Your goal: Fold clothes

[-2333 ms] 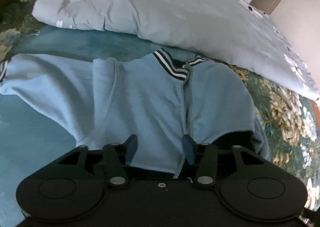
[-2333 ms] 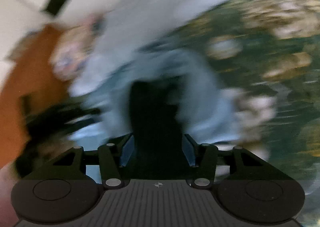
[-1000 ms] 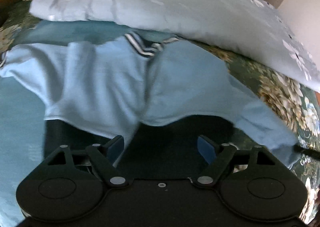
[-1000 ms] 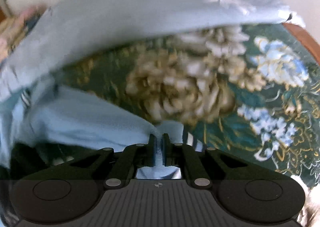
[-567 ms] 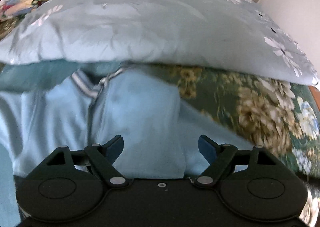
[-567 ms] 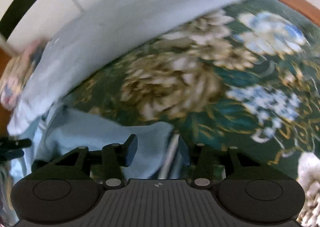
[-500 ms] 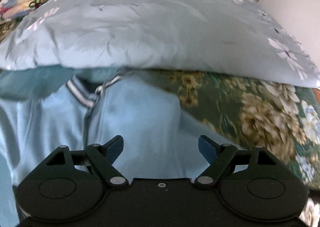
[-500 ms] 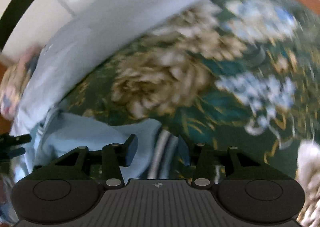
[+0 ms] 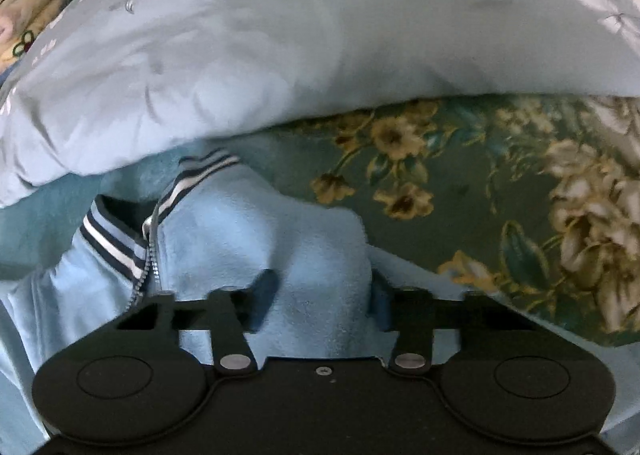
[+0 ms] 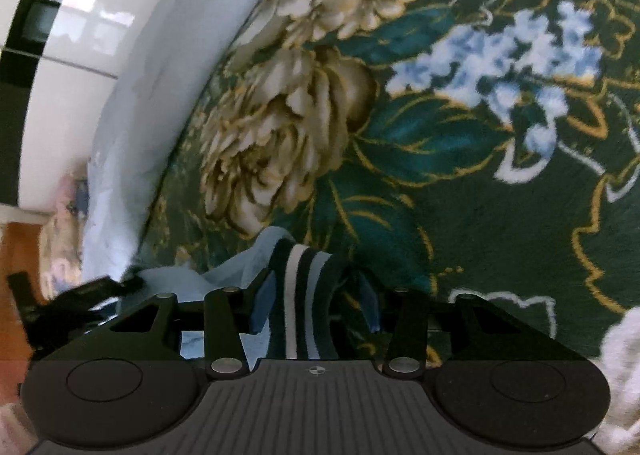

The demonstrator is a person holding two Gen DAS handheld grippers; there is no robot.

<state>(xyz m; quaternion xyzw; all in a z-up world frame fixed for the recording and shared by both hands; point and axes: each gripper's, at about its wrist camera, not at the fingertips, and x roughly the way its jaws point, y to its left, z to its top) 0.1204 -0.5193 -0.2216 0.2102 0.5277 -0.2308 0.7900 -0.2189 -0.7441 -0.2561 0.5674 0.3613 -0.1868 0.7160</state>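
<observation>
A green floral bedspread was spread beneath a pale blue duvet. A shoulder fold of the light blue zip jacket, lying on the bedspread, was pinched by the just-closing left gripper. The striped cuff was left loose between the parted jaws of the right gripper.

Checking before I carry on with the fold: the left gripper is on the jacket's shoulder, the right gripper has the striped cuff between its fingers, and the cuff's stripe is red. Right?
Not quite. In the right wrist view the striped cuff between the right gripper fingers is dark navy with a white stripe, not red. The left gripper, whose jaws have just been closing, is on the jacket shoulder, as you said.
</observation>
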